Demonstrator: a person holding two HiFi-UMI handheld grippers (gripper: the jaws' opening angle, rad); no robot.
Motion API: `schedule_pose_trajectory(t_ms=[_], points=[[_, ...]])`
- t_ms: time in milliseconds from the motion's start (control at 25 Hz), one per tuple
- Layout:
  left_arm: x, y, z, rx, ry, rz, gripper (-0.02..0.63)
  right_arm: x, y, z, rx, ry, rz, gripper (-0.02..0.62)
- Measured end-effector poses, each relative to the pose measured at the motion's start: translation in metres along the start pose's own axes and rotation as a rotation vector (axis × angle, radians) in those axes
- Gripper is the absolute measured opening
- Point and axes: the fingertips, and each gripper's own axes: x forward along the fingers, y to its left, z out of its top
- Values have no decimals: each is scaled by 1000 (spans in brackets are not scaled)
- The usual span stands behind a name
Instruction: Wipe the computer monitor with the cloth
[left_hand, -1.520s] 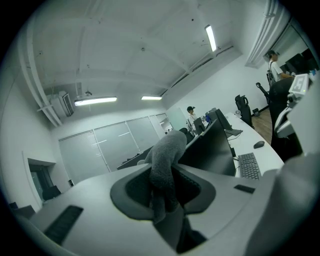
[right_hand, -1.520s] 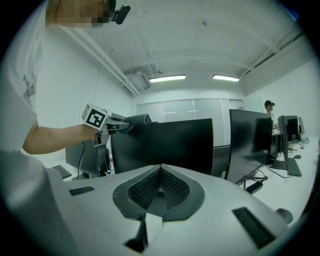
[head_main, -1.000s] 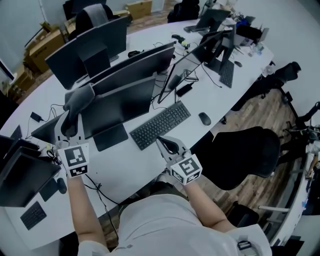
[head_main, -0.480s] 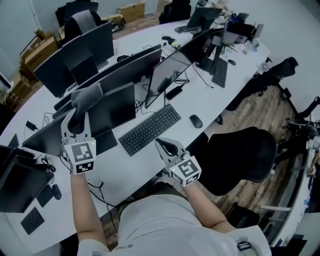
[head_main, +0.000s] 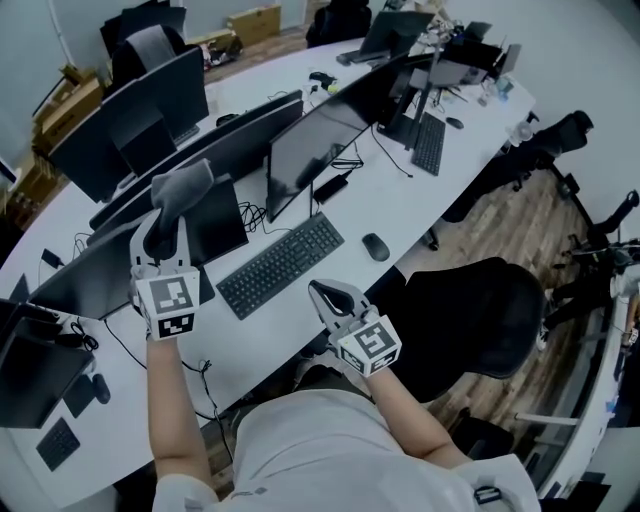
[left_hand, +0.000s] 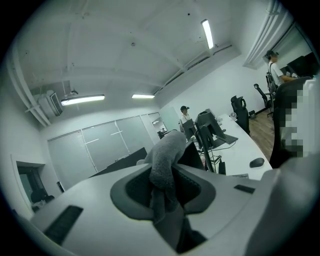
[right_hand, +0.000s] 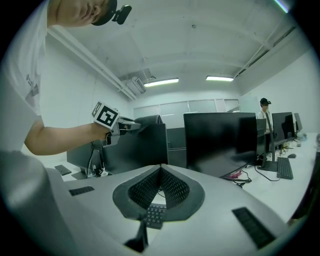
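Gripping the grey cloth (head_main: 180, 188), the left gripper (head_main: 163, 235) holds it at the top edge of the monitor (head_main: 222, 222), mid-desk (head_main: 420, 210). Keyboard (head_main: 280, 265) in front, mouse (head_main: 375, 247) beside it. Second monitor (head_main: 305, 150) stands close behind. Right gripper (head_main: 330, 294) over the desk's near edge, jaws together, nothing in them. Cardboard box (head_main: 255, 20) beyond the far edge, contents unseen.

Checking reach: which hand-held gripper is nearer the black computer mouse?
Right. Right hand-held gripper: just left of the black computer mouse. Left hand-held gripper: beyond the black keyboard.
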Motion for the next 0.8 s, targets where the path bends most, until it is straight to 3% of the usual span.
schedule_pose_trajectory(t_ms=[360,800], points=[[21,-38,20,-38,-12,-24,94,-21,-24,-6,15,1,1,8],[52,-93,47,-112,-71,-82,94,-46,-53,-12,13,8,-56,8]])
